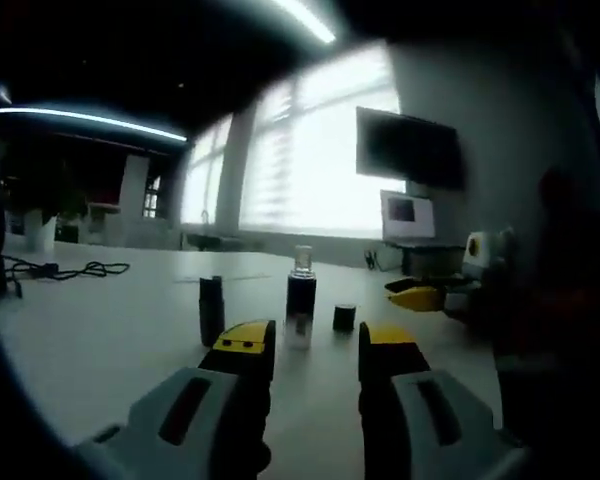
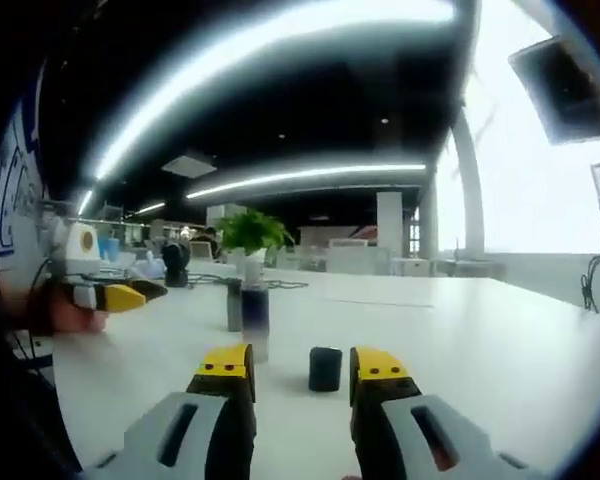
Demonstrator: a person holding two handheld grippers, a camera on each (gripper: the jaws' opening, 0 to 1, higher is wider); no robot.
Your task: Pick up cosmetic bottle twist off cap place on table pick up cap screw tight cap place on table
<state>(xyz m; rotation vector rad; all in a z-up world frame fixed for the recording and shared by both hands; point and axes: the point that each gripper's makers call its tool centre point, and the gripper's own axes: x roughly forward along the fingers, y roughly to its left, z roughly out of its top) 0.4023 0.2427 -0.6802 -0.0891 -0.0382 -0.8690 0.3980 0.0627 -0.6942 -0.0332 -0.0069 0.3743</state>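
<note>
Left gripper view: my left gripper (image 1: 315, 345) is spread, the uncapped bottle (image 1: 300, 297) standing just beyond its tips, the cap (image 1: 344, 317) to its right. Right gripper view: my right gripper (image 2: 302, 372) gapes around the cap (image 2: 325, 368) on the table (image 2: 500, 340) — close off-center and it skitters away.

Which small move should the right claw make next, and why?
Probably ease the right claw forward and close on the cap. The bottle stands uncapped on the table, and the cap sits apart just ahead of the open jaws.
</note>
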